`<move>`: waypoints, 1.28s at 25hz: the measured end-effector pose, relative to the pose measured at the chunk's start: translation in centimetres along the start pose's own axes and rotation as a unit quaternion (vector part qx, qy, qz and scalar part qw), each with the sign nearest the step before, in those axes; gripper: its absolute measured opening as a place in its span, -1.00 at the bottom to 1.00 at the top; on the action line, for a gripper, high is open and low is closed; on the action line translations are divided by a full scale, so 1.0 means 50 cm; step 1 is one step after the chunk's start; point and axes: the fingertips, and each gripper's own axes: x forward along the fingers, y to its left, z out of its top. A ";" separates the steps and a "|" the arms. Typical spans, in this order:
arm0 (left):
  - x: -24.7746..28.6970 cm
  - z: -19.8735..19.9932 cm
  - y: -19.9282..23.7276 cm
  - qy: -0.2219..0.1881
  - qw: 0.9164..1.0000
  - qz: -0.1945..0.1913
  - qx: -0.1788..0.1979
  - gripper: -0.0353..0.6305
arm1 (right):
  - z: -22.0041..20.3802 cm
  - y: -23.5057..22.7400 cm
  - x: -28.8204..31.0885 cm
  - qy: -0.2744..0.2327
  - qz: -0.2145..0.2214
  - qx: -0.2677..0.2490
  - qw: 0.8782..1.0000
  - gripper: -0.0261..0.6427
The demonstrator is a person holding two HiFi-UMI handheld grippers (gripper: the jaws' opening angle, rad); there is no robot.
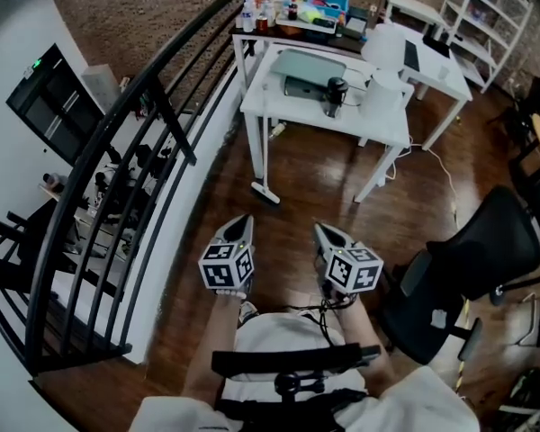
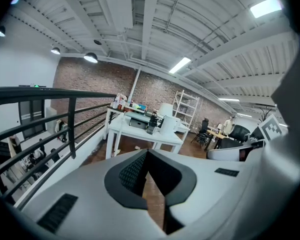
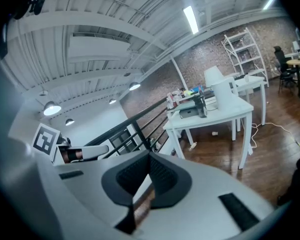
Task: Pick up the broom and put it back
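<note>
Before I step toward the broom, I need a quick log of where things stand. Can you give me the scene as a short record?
broom: head on the wooden floor by a leg of the white table, not held
left gripper: shut, empty
right gripper: shut, empty
white table: ahead of both grippers, cluttered
office chair: black, at the right
railing: black, at the left
</note>
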 end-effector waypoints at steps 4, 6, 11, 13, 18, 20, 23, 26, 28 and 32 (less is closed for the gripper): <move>0.019 -0.017 -0.037 0.004 1.000 0.005 0.001 -0.89 | 0.004 -0.045 -0.035 -0.005 -0.002 0.006 1.000 -0.88; 0.032 -0.025 -0.068 0.006 1.000 0.003 0.007 -0.89 | 0.013 -0.064 -0.054 -0.007 -0.002 0.008 1.000 -0.88; 0.051 -0.046 -0.123 0.018 1.000 -0.002 0.017 -0.89 | 0.000 -0.093 -0.069 0.001 0.013 0.014 1.000 -0.88; 0.057 -0.043 -0.121 0.022 1.000 0.001 0.022 -0.89 | 0.002 -0.088 -0.063 0.001 0.019 0.015 1.000 -0.88; 0.086 -0.007 -0.106 0.017 0.999 0.002 0.030 -0.89 | 0.042 -0.106 -0.041 -0.016 0.015 0.017 1.000 -0.88; 0.106 0.005 -0.094 0.016 0.999 0.000 0.030 -0.89 | 0.048 -0.117 -0.028 -0.019 0.011 0.016 1.000 -0.88; 0.156 0.027 -0.061 0.016 0.999 -0.006 0.032 -0.89 | 0.058 -0.131 0.010 -0.019 -0.001 0.018 1.000 -0.88; 0.224 0.055 -0.016 0.015 0.999 -0.014 0.030 -0.89 | 0.081 -0.147 0.067 -0.019 -0.015 0.021 0.999 -0.88; 0.272 0.085 0.019 0.011 0.999 -0.014 0.028 -0.89 | 0.099 -0.162 0.113 -0.018 -0.025 0.026 0.999 -0.88; 0.367 0.168 0.105 0.012 0.999 -0.013 0.037 -0.89 | 0.158 -0.176 0.226 -0.017 -0.045 0.042 0.998 -0.88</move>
